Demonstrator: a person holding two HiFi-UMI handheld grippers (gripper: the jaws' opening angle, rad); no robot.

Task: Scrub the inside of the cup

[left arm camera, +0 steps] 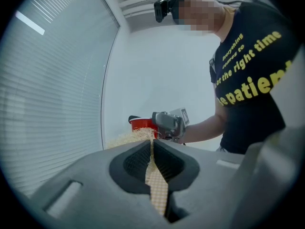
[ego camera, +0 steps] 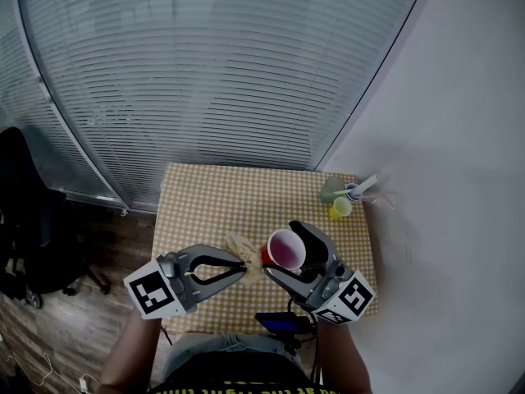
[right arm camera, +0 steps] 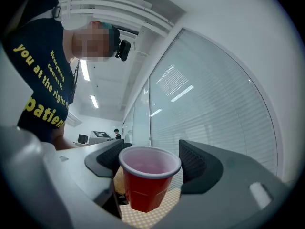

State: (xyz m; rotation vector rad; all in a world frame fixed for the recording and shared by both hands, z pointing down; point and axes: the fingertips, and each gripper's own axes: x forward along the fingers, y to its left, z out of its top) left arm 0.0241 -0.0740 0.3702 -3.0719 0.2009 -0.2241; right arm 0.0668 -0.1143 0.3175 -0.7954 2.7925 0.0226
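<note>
Around your work: table, window, far-corner clutter.
Your table (ego camera: 205, 195) wears a yellow checked cloth. At its far right corner a small yellow cup (ego camera: 341, 208) stands just beside a green object (ego camera: 331, 189). Slatted blinds (ego camera: 221, 72) fill the window ahead, a white wall (ego camera: 459, 179) runs along your right, and a black chair (ego camera: 29, 220) sits on the wood floor (ego camera: 102, 249) to your left.

Dim, soft light; fisheye-warped views, dark vignetted edges.
</note>
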